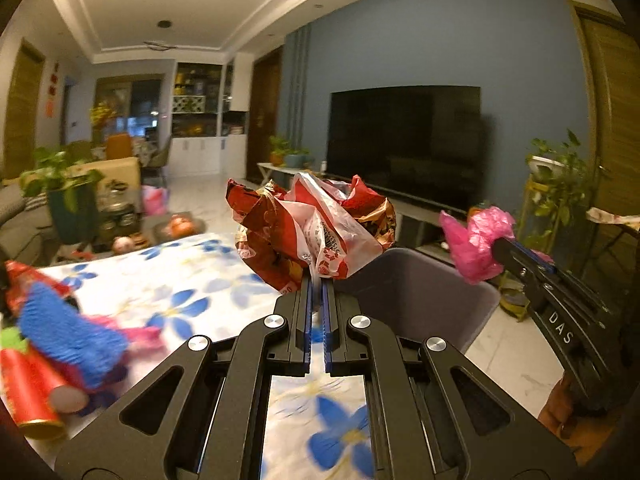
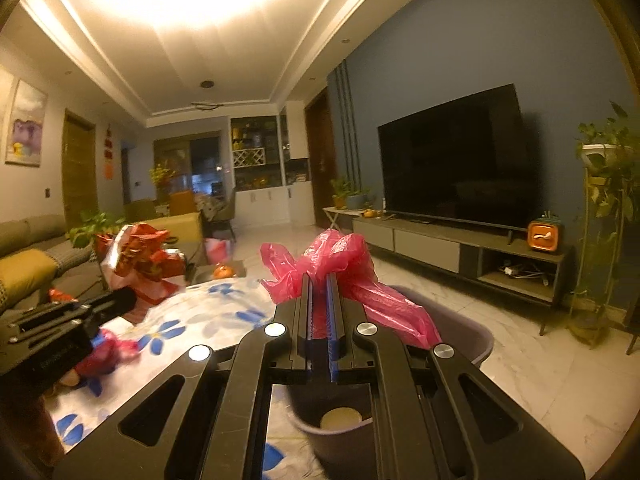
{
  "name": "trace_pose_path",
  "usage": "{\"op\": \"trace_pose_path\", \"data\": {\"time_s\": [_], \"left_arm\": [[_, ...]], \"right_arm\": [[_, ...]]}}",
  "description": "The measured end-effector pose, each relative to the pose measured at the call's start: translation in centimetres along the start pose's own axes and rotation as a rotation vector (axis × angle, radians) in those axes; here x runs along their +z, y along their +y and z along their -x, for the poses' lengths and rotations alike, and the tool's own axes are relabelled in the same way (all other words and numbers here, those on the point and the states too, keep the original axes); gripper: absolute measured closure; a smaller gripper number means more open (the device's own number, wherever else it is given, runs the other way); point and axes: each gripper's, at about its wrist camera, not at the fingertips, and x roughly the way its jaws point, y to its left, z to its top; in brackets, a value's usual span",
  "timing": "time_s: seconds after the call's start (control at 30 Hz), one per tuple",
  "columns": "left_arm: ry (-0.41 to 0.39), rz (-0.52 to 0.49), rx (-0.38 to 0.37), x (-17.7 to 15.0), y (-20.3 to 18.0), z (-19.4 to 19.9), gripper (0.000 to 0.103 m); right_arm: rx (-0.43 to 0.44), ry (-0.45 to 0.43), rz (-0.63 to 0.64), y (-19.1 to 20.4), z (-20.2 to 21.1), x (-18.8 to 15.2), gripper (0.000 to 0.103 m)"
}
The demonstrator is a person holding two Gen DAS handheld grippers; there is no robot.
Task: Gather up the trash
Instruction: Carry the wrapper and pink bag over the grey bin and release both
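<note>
- The desk (image 1: 192, 280), under a white cloth with blue flowers, runs ahead of and below my left gripper; in the right wrist view it lies to the left of my right gripper.
- The grey bin (image 2: 476, 336) stands against the desk's edge, directly below and ahead of my right gripper, and just ahead and to the right of my left one. Its mouth is open, and something pale and round lies at the bottom (image 2: 341, 418).
- My left gripper (image 1: 319, 280) is clamped on a crumpled wad of red and white wrappers (image 1: 308, 228), held up in front of the fingertips, near the bin's rim but, I judge, not yet over the opening.
- That wad looks light, crackly and springy; I pinch only a fold at its base, so loose layers could slip. A deeper bite into the bunched middle would be surer.
- My right gripper (image 2: 319, 280) is closed on a pink plastic bag (image 2: 340, 268), which spills out either side of the fingers and trails down to the right over the bin.
- The bag is thin, soft and slick; I judge it weighs almost nothing and may cling to the pads on release.
- Left of and below my left gripper, more clutter sits on the desk: a red tube (image 1: 32, 392) and a blurred blue fluffy thing (image 1: 72, 340) I cannot identify.
</note>
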Motion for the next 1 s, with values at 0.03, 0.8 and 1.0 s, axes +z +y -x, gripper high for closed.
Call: {"op": "trace_pose_path", "data": {"time_s": [0.03, 0.8, 1.0], "left_arm": [[0.001, -0.007, -0.012, 0.1, -0.5, -0.7, 0.099], [0.077, -0.011, -0.148, -1.2, -3.8, -10.1, 0.099], [0.101, -0.011, -0.162, -1.6, -4.0, -11.3, 0.099]], "right_arm": [[-0.005, -0.001, 0.0, 0.0, -0.1, -0.1, 0.096], [-0.022, -0.005, -0.054, -3.4, -3.4, -1.0, 0.096], [-0.015, -0.005, -0.057, -3.5, -4.0, -1.2, 0.096]]}}
